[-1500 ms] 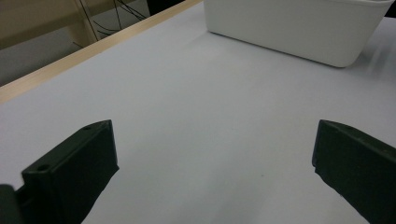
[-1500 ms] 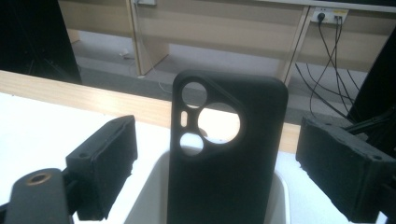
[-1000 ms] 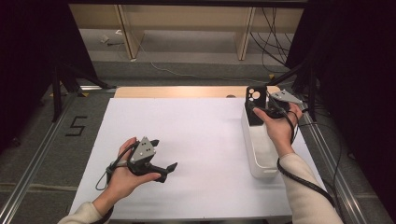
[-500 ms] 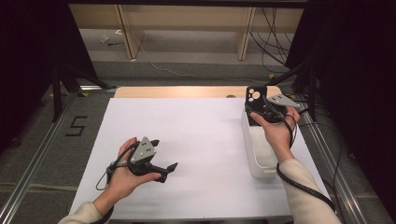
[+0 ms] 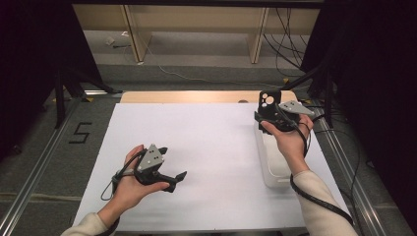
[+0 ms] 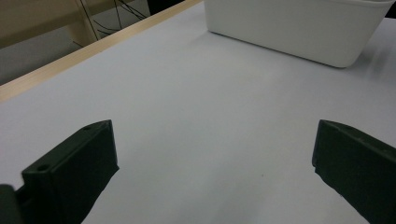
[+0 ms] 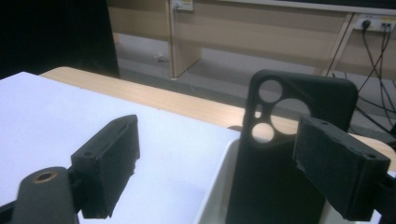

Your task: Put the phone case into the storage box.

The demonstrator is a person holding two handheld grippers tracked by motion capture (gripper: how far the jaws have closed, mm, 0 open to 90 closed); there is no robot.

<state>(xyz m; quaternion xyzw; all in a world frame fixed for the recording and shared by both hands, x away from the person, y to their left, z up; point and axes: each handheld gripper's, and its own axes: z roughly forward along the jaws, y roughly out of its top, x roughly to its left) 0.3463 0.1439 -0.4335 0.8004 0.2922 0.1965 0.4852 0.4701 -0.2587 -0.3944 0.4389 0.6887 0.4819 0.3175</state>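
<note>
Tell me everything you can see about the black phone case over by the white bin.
The black phone case looks like matte soft plastic or rubber, with several round camera cut-outs near its top. It stands upright at the far end of the white plastic bin, its lower part hidden, open side unseen. The right gripper reaches around it; one jaw overlaps its edge, but contact cannot be told.

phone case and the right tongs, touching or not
Cannot tell. In the right gripper view the phone case stands upright against the right-hand finger, hiding any contact; the other finger is clearly apart. The high view is too small to settle it.
</note>
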